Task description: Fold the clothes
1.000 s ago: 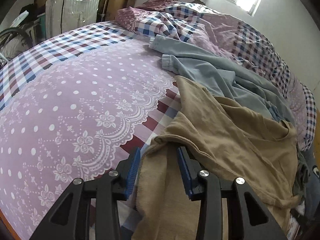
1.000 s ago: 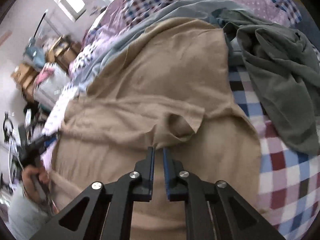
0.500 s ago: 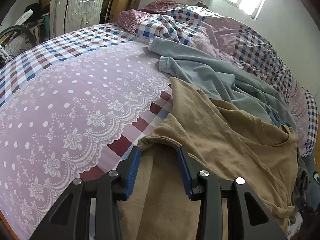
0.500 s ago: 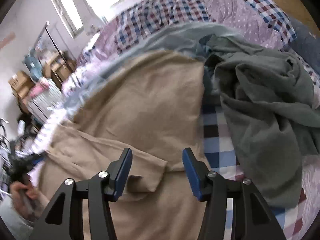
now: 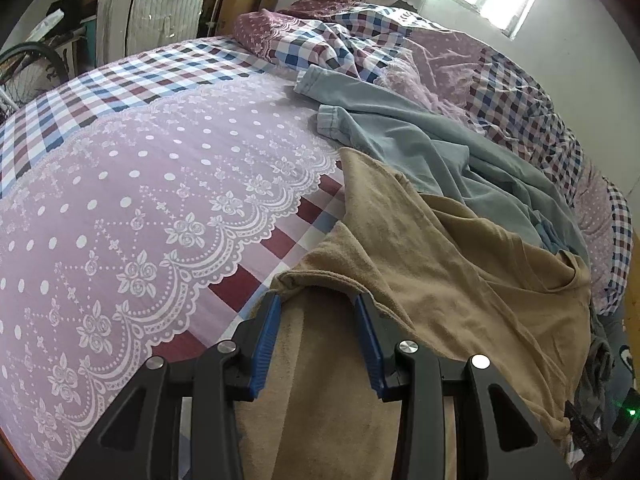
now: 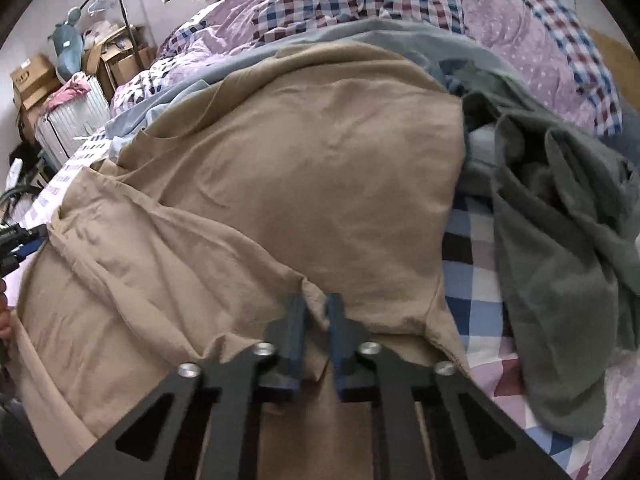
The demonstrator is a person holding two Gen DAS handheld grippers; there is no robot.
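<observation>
Two tools worked at one tan shirt [image 5: 448, 280] spread across the near side of the bed [image 5: 140, 184]. Closest in the left wrist view, the left tool [image 5: 318, 300] stood with its blue-padded fingers [image 5: 266, 336] spread apart, straddling a rolled edge of the tan cloth without gripping it. Beside that edge lay the lilac bedcover with its white lace pattern and dots. In the right wrist view, the right tool [image 6: 316, 304] had its fingers drawn close together, pinching a small peak of the same shirt [image 6: 312, 168] near its lower hem. Just to the right of the shirt, a crumpled grey-green garment [image 6: 560, 240] lay on the checked part of the sheet. At the far left edge of that view, the other tool's tip [image 6: 20, 244] showed against the shirt's opposite side. Farther back, a pale blue-grey pair of trousers [image 5: 420, 136] stretched from under the shirt toward the head of the bed. Beyond it lay a rumpled checked quilt [image 5: 352, 44]. Farthest off stood a ribbed suitcase [image 5: 148, 16] and cardboard boxes [image 6: 32, 80] by the wall.
</observation>
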